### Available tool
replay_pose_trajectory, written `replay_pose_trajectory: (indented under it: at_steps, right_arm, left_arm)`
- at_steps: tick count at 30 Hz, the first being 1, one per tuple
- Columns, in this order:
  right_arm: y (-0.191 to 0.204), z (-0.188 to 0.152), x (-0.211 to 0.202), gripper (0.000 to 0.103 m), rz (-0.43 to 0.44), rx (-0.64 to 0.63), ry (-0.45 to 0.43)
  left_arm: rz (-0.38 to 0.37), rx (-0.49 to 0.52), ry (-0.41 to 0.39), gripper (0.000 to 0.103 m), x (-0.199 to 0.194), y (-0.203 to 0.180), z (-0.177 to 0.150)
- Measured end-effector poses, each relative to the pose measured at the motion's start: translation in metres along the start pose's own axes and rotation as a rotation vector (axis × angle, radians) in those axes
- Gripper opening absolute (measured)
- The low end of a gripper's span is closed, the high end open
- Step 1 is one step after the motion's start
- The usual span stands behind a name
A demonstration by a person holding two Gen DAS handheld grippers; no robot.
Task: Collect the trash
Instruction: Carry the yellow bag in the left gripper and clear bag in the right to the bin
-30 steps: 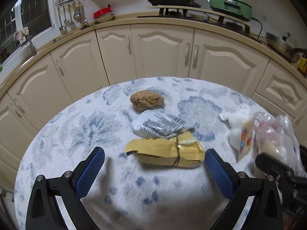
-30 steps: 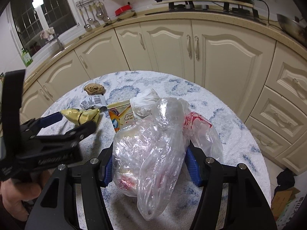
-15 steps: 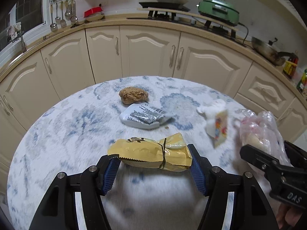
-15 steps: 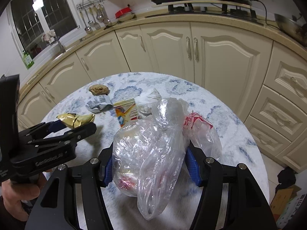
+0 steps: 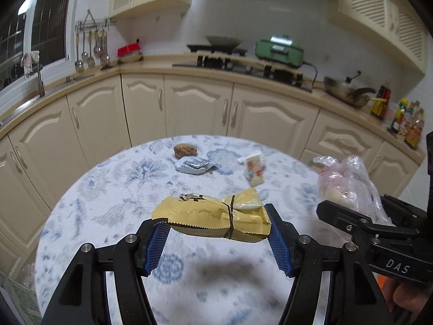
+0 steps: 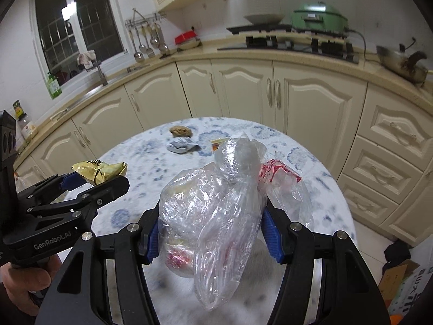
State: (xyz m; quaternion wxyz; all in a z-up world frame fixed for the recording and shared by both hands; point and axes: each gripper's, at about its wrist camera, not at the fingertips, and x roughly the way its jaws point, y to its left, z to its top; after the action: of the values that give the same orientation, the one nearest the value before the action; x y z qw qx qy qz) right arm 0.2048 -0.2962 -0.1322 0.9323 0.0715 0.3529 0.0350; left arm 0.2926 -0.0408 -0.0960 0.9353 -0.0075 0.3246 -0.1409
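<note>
In the kitchen, the round counter (image 5: 113,189) has trash left near the middle: a brown lump (image 5: 184,150), a gray wrapper (image 5: 193,165) and a small carton (image 5: 255,169). The left claw (image 5: 217,234) pinches a yellow packet (image 5: 213,218); the right claw (image 6: 211,233) squeezes a full plastic bag (image 6: 213,211).

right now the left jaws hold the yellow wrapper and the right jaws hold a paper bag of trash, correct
Not quite. The left gripper does hold the yellow wrapper, but what the right gripper clamps is a clear plastic bag of trash, not a paper one. The right wrist view shows it see-through and crinkled between the jaws.
</note>
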Motion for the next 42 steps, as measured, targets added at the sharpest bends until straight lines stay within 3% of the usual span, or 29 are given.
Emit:
replay_pose_trajectory:
  at_steps: [9, 19, 34, 42]
  right_arm:
    - [0.02, -0.012, -0.069, 0.062, 0.0, -0.025, -0.103]
    - [0.012, -0.021, -0.134, 0.062, -0.024, -0.016, -0.218]
    - [-0.049, -0.046, -0.21, 0.062, -0.148, 0.074, -0.322]
    - [-0.102, -0.074, -0.244, 0.062, -0.247, 0.16, -0.334]
  left_arm:
    - [-0.058, 0.029, -0.136, 0.062, -0.082, -0.02, -0.024]
    - [-0.127, 0.068, -0.221, 0.062, -0.13, -0.052, -0.044]
    - [-0.246, 0.124, -0.29, 0.063, -0.141, -0.101, -0.063]
    - [-0.36, 0.18, -0.223, 0.063, -0.11, -0.151, -0.066]
